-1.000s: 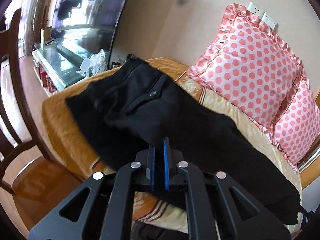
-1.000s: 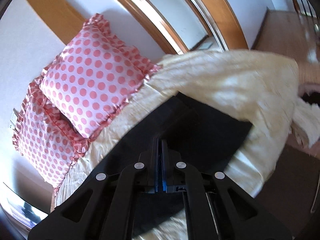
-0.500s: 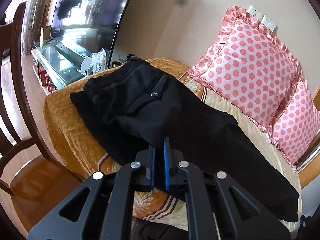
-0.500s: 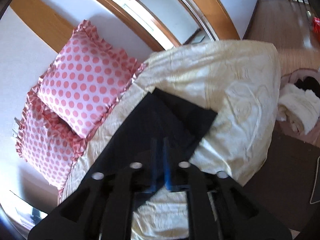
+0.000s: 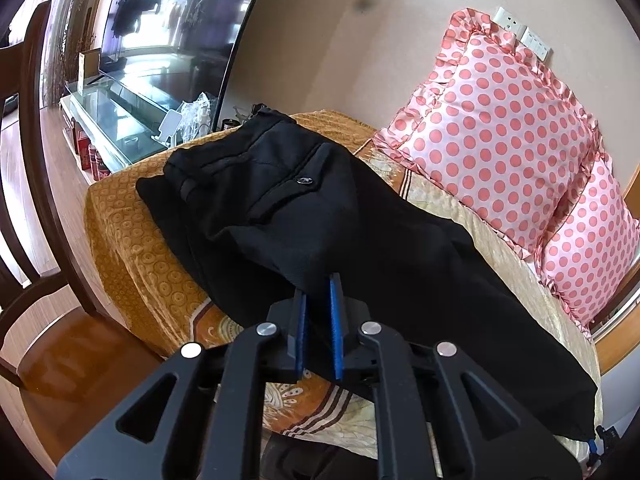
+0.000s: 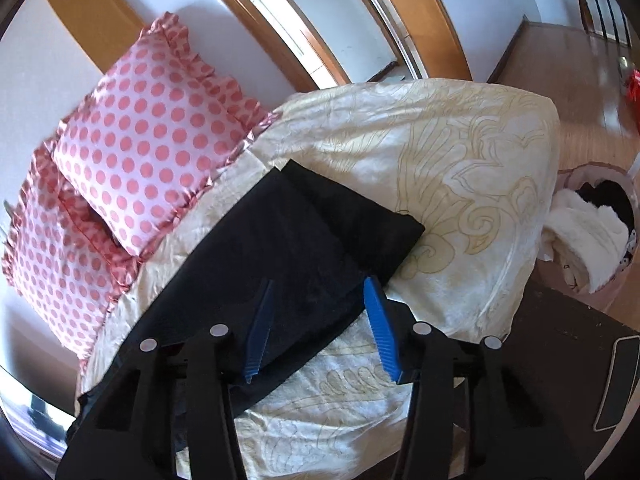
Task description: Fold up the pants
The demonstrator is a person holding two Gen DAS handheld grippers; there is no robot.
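From the left wrist view, black pants (image 5: pixel 320 216) lay stretched across a bed, the waistband end with its buttoned back pocket (image 5: pixel 305 180) resting on an orange patterned bedspread (image 5: pixel 132 240) at the far left, and the legs running toward the lower right over a cream quilt (image 5: pixel 452 208). The left gripper (image 5: pixel 319 312) had its blue-padded fingers (image 5: pixel 335 320) drawn nearly together, with a fold of the black cloth pinched and raised slightly between them. Two pink polka-dot pillows (image 5: pixel 492 136) leaned against the wall behind the pants. A dark wooden chair (image 5: pixel 36 160) stood at the left edge, and a television (image 5: pixel 176 16) hung above a glass-topped stand (image 5: pixel 112 120) beyond the bed's corner.

From the right wrist view, the leg end of the pants (image 6: pixel 304 248) lay flat on the cream quilt (image 6: pixel 460 168), its hems squared off toward the right. The right gripper (image 6: pixel 318 320) was opening, its blue fingers (image 6: pixel 380 328) standing well apart with the edge of the leg between them; the pads did not press on the cloth. The polka-dot pillows (image 6: pixel 148 140) sat to the left, just beside the leg. A basket (image 6: pixel 592 232) of white and dark laundry stood on the wooden floor at the right.
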